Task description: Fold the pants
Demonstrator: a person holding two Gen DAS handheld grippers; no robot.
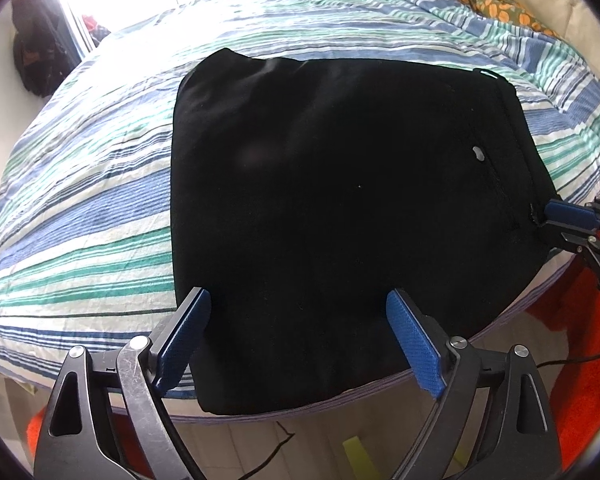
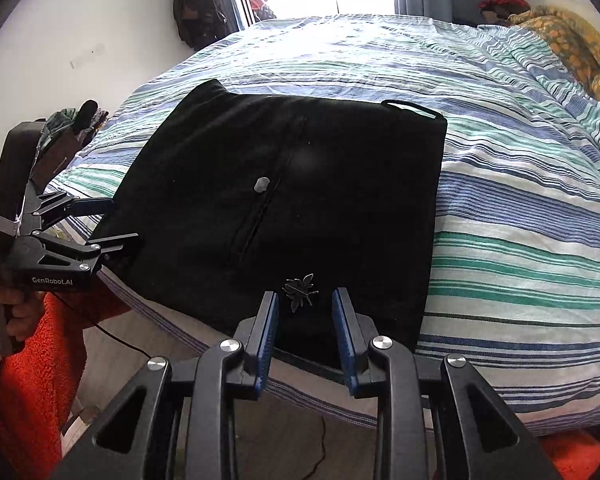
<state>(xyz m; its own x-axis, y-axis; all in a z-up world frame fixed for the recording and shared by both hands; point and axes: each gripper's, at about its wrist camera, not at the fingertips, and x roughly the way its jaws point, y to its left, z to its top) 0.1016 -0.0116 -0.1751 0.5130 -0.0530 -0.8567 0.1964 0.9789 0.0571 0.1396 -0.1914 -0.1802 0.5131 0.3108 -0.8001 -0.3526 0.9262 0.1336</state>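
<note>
We see the folded black pants (image 1: 332, 208) lying on the striped bedcover (image 1: 80, 216), near its front edge. Only the right wrist view shows a small leaf emblem (image 2: 300, 291) near that edge; the waistband loop (image 2: 412, 106) points away. The left gripper (image 1: 300, 340) gapes wide, empty. The right gripper (image 2: 305, 320) stands narrow, pads clear of cloth.

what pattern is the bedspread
Blue, green and white stripes on the bedspread, clearest in the right wrist view.

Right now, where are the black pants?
In both wrist views the black pants lie folded on the striped bedspread at the bed's near edge.
</note>
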